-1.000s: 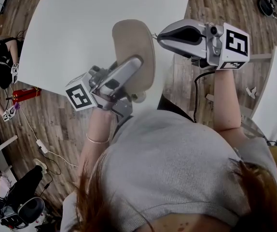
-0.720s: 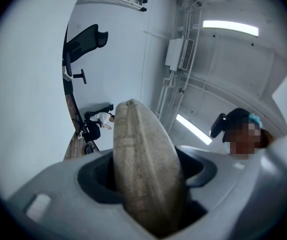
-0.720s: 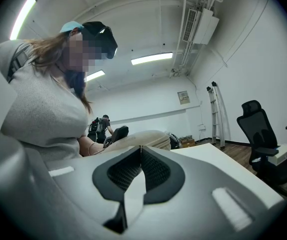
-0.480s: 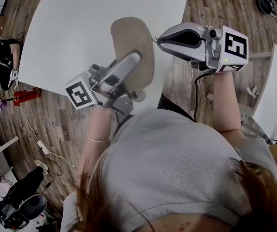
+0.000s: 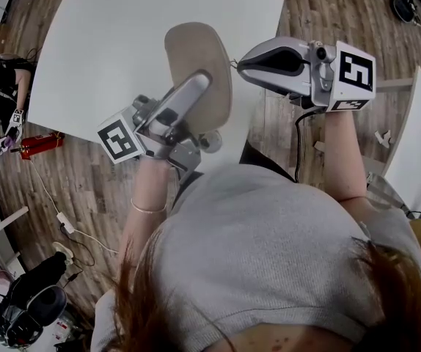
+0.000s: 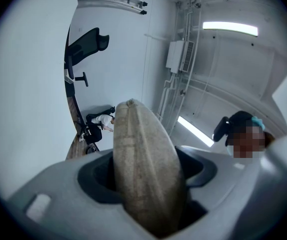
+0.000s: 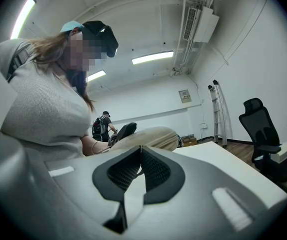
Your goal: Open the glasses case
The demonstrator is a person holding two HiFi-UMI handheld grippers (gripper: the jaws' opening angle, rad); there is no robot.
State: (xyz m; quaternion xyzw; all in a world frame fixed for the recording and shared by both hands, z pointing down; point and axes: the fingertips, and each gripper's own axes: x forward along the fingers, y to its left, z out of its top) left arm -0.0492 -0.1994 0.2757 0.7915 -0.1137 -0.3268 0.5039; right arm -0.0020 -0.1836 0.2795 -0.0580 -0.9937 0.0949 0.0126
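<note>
My left tongs [image 5: 196, 94] stand fairly wide and are clamped on the case [image 5: 196, 50]. In the left gripper view the tan case fills the gap between the two jaws, edge-on, with both pads pressed against its broad sides. The tongs have it by its near end. The far end sticks out beyond the fingertips, tilted a little upward. Along the edge that faces the camera the seam runs closed, so the case is not yet open.

My right tongs [image 5: 242, 63] are fully together. In the right gripper view the ribbed pads meet with no gap between them. The tip points left at the case's right edge and sits just beside it. A thin pull [image 5: 232, 56] leaves that edge of the case and runs toward the tip. A fine line also shows where the pads meet, but I cannot tell whether the pull is pinched there.

The case hangs in the air over the near right part of the white counter [image 5: 108, 50], not resting on it. Wood floor [image 5: 284, 123] shows to the right of the counter, under the right tongs. In the right gripper view an office chair [image 7: 263, 129] stands beyond the counter at the right.
</note>
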